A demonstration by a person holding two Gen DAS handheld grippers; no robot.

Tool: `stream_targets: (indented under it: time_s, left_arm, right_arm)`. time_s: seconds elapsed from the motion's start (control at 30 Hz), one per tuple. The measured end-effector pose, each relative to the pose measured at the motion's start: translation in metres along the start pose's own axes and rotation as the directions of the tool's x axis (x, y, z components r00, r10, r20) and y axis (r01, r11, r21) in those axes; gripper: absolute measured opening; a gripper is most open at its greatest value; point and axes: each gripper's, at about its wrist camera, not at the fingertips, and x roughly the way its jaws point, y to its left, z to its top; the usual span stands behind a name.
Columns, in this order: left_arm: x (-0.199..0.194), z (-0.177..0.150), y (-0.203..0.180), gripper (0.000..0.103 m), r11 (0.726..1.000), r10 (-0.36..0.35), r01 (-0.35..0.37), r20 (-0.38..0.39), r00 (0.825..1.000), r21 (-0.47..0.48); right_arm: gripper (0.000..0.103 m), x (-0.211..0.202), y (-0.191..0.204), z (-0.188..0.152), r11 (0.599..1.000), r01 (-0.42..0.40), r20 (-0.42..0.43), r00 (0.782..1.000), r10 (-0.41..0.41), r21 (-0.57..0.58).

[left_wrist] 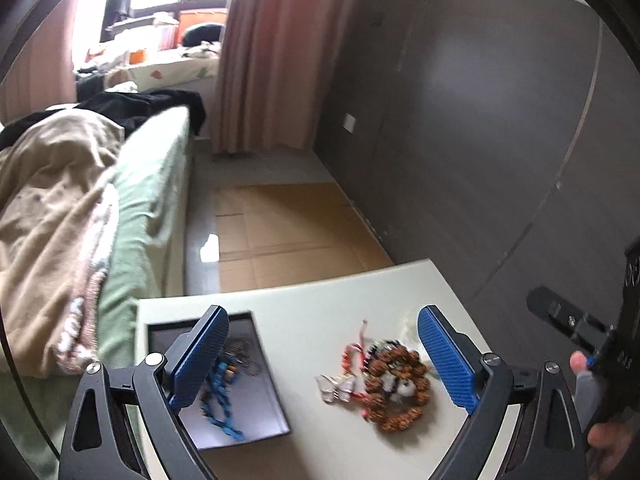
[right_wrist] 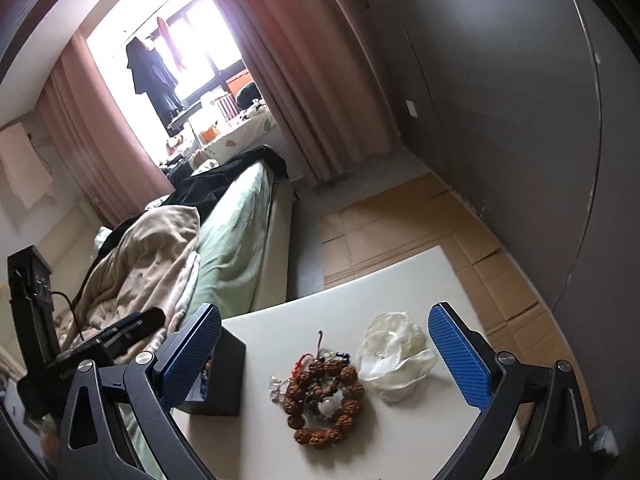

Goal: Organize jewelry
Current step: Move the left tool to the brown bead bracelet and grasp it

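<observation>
Both the left gripper [left_wrist: 323, 360] and right gripper [right_wrist: 325, 354] hang spread wide and empty above the white table [left_wrist: 304, 304], where the brown bead bracelet [left_wrist: 398, 386] lies loose right of the dark tray [left_wrist: 256, 408] containing a blue necklace [left_wrist: 222, 400].

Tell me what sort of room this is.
Most likely a lived-in bedroom: a bed with a rumpled blanket, pink curtains at a bright window, and clothes hanging there. The jewelry sits on a small white table.
</observation>
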Motion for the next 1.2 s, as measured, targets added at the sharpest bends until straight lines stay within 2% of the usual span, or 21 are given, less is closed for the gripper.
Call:
stream_targets:
  time_s: [0.2, 0.33, 0.47, 0.57, 0.8, 1.0, 1.1, 1.2]
  left_arm:
    - [0.013, -0.012, -0.024, 0.096, 0.997, -0.04, 0.044, -0.054, 0.998, 0.067]
    - [0.019, -0.017, -0.035, 0.096, 0.993, -0.057, 0.064, -0.074, 0.996, 0.099]
    - [0.034, -0.025, -0.04, 0.094, 0.991, -0.079, 0.091, -0.12, 0.99, 0.1]
    - [0.051, -0.034, -0.047, 0.073, 0.989, -0.073, 0.095, -0.182, 0.981, 0.117]
    - [0.087, -0.055, -0.053, 0.048, 0.988, -0.026, 0.069, -0.286, 0.958, 0.139]
    - [0.101, -0.064, -0.053, 0.045, 0.986, 0.018, 0.033, -0.297, 0.955, 0.166]
    - [0.107, -0.067, -0.049, 0.044, 0.987, 0.012, 0.038, -0.313, 0.95, 0.153]
    - [0.11, -0.066, -0.047, 0.044, 0.988, 0.015, 0.03, -0.292, 0.956, 0.15]
  right_arm:
    - [0.103, -0.001, -0.022, 0.002, 0.997, 0.071, -0.091, 0.993, -0.069, 0.01]
    - [0.103, -0.003, -0.038, 0.003, 0.991, 0.137, -0.114, 0.984, -0.137, -0.01]
    - [0.103, -0.003, -0.053, 0.001, 0.992, 0.128, -0.148, 0.981, -0.126, 0.003]
    - [0.103, -0.004, -0.061, -0.001, 0.994, 0.112, -0.161, 0.981, -0.108, 0.015]
    - [0.103, -0.002, -0.079, -0.004, 0.993, 0.106, -0.181, 0.979, -0.095, 0.05]
    - [0.103, 0.005, -0.084, -0.006, 0.992, 0.109, -0.203, 0.975, -0.094, 0.065]
    - [0.103, 0.007, -0.085, -0.006, 0.992, 0.114, -0.208, 0.973, -0.1, 0.06]
    - [0.103, 0.009, -0.084, -0.004, 0.99, 0.125, -0.203, 0.973, -0.111, 0.058]
